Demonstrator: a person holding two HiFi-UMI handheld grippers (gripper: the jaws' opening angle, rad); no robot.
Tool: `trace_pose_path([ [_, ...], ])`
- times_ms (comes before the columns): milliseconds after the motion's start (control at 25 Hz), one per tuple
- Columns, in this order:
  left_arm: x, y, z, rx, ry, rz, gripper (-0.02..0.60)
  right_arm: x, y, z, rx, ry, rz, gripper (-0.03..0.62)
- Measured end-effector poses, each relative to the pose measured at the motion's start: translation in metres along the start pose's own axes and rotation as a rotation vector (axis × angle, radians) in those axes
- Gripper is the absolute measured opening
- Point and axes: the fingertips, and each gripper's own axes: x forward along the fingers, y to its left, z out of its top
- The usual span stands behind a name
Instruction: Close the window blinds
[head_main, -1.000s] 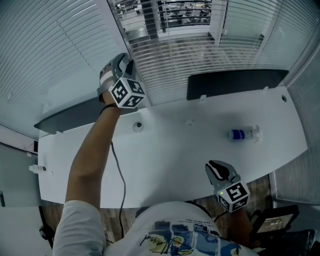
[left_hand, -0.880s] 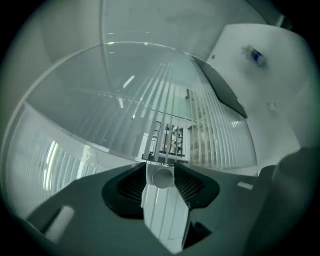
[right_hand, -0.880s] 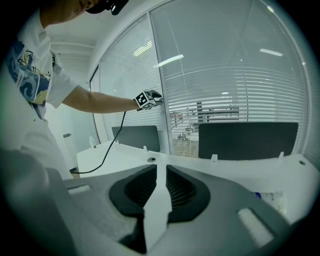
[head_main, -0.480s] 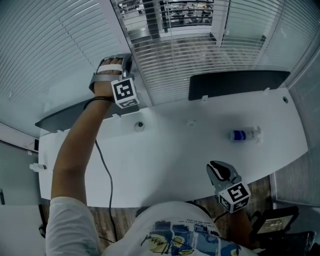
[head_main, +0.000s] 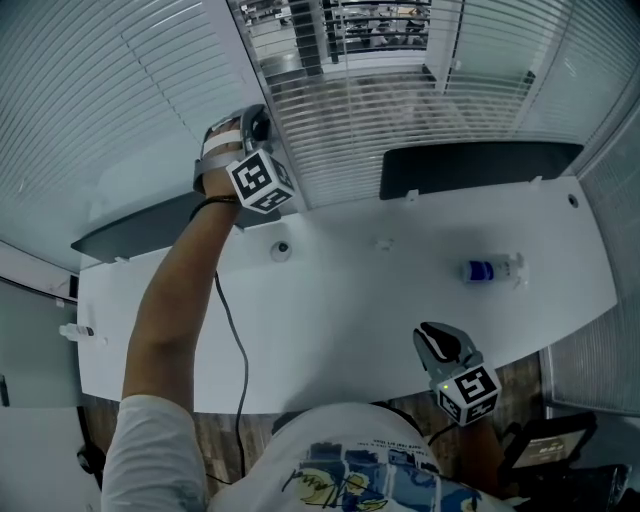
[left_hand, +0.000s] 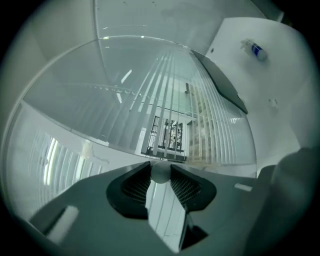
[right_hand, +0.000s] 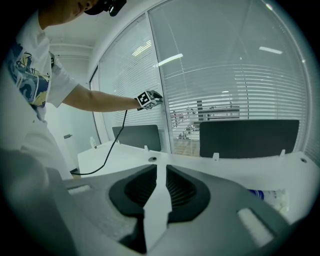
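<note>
My left gripper (head_main: 254, 124) is raised against the window frame at the left edge of the slatted blinds (head_main: 390, 110). In the left gripper view its jaws have just been closing. Both pads now press on a round pale blind wand (left_hand: 160, 173), seen end-on between the tips of the left gripper (left_hand: 160, 175). Beyond it the blinds (left_hand: 165, 95) have open slats, with the outdoors showing through. My right gripper (head_main: 433, 337) hangs low at the desk's near edge. In the right gripper view my right gripper (right_hand: 161, 170) has its jaws close together with nothing between them.
A white desk (head_main: 350, 320) spans the space below the window, with two dark panels (head_main: 480, 165) standing along its back. A small blue-and-clear bottle (head_main: 488, 268) lies at the desk's right. A black cable (head_main: 238, 350) trails from my left arm.
My left hand has rolled at the blinds' edge, so its marker cube shows different faces, and stayed near the same spot. The right gripper has not moved.
</note>
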Motion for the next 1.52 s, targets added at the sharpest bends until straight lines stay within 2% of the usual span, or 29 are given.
trace_pose_path([
  [200,-0.002,0.007,-0.002,-0.271,0.019,0.03,0.132,0.001,0.002,0.0,-0.001,0.001,0.006,0.046],
  [440,-0.005,0.015,-0.01,-0.688,0.025,0.059,0.132,0.0,0.001,-0.003,0.004,0.006,0.003,0.046],
  [680,-0.008,0.019,-0.018,-1.04,0.023,0.079,0.132,-0.001,0.0,-0.004,0.007,0.007,-0.001,0.046],
  [840,-0.011,0.023,-0.023,-1.236,0.007,0.084,0.132,0.0,0.002,-0.004,0.009,0.009,0.004,0.046],
  [1200,-0.011,0.018,-0.031,-1.676,-0.042,0.025,0.132,0.0,0.002,-0.003,0.003,0.01,0.006,0.046],
  [1320,-0.012,0.019,-0.034,-1.78,-0.063,0.009,0.132,0.001,0.003,-0.002,0.003,0.009,0.009,0.046],
  [1400,-0.013,0.02,-0.034,-1.809,-0.069,-0.002,0.132,0.001,0.003,-0.002,0.002,0.009,0.011,0.046],
  [1520,-0.013,0.019,-0.034,-1.751,-0.063,-0.002,0.132,0.002,0.005,-0.002,-0.001,0.009,0.016,0.046],
])
